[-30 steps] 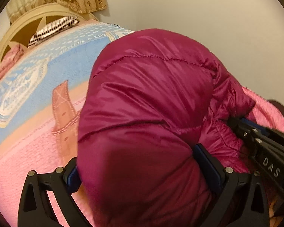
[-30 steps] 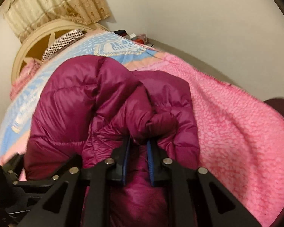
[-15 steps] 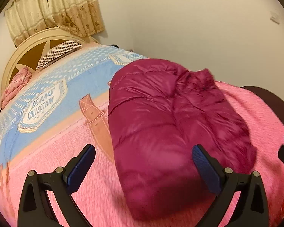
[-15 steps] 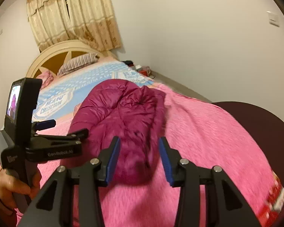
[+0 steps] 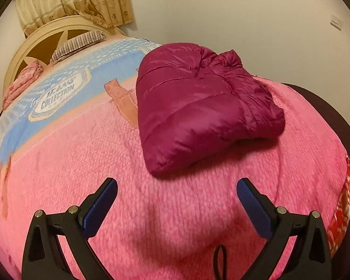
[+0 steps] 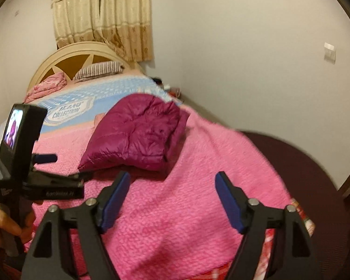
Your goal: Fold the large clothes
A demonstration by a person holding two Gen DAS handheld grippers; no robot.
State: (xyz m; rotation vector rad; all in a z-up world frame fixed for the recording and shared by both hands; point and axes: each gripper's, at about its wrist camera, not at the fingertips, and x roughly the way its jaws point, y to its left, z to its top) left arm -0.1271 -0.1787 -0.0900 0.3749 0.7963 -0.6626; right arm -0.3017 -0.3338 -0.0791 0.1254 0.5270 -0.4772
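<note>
1. We see a magenta puffer jacket (image 5: pixel 198 107) lying folded into a thick bundle on a pink blanket (image 5: pixel 81 175) that covers the bed.
2. Seen from the left wrist, our left gripper (image 5: pixel 176 192) hangs above the blanket just short of the jacket's near corner, its two blue-padded fingers (image 5: pixel 100 207) spread wide with nothing between them.
3. Seen from the right wrist, our right gripper (image 6: pixel 172 189) is likewise spread wide and holds nothing; it is above bare pink blanket, apart from the jacket (image 6: pixel 137 135).
4. The right wrist view also catches the left gripper's body, with a small lit screen (image 6: pixel 14 126) on it, at the left edge, and the person's left hand (image 6: pixel 2 224) wrapped round its handle.
5. Neither gripper touches the jacket.
6. Beyond the jacket the bed cover turns to a blue panel with a "COLLECTION" badge (image 5: pixel 58 95) printed on it.
7. At the head of the bed stand a cream arched headboard (image 5: pixel 35 39), a striped pillow (image 5: pixel 79 44) and a pink folded cloth (image 5: pixel 23 81).
8. A beige curtain (image 6: pixel 105 16) hangs behind the headboard, and a light switch (image 6: pixel 330 51) sits on the plain wall to the right.
9. A dark maroon footboard (image 6: pixel 303 163) curves round the bed's near right edge.
</note>
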